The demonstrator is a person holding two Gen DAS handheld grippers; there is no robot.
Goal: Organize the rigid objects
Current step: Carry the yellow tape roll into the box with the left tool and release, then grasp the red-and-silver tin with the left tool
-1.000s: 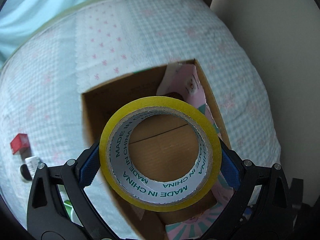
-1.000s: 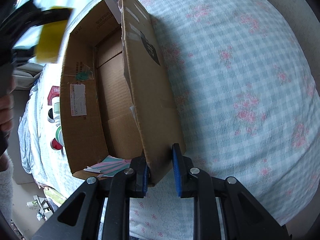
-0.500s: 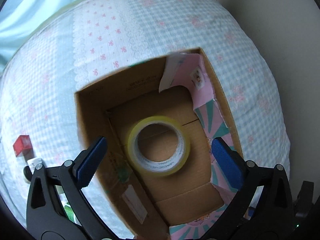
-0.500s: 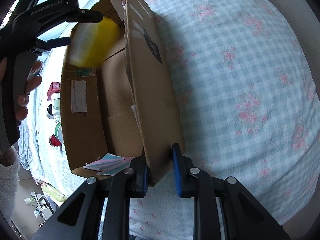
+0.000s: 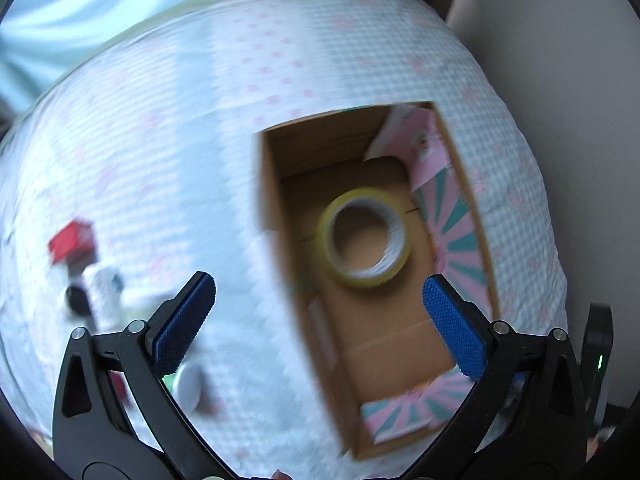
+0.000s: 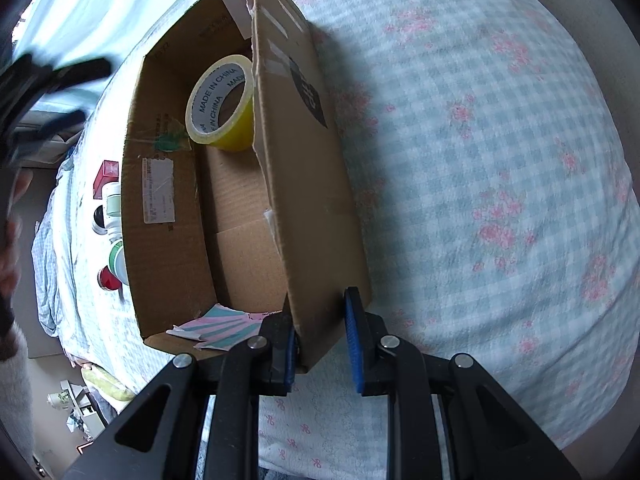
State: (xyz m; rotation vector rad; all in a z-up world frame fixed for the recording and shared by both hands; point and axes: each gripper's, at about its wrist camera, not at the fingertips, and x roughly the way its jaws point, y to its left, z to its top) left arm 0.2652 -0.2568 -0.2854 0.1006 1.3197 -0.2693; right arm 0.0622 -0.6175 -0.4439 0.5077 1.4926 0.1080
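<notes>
Inside: one tape roll (image 5: 365,238) in one cardboard box (image 6: 316,216) (left claw (image 5: 318,322) released, right claw (image 6: 320,338) grasping its wall).

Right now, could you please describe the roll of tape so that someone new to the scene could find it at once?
Find the open cardboard box on the checked bedspread, its near wall held by the right gripper. Inside, toward the far end, sits the tape roll. It is the only yellow ring there, with MADE IN CHINA printed inside its core.

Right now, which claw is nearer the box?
Right. The right claw straddles the near corner of the box wall, one finger inside and one outside. The left claw is open, held above the box and the tape inside it.
</notes>
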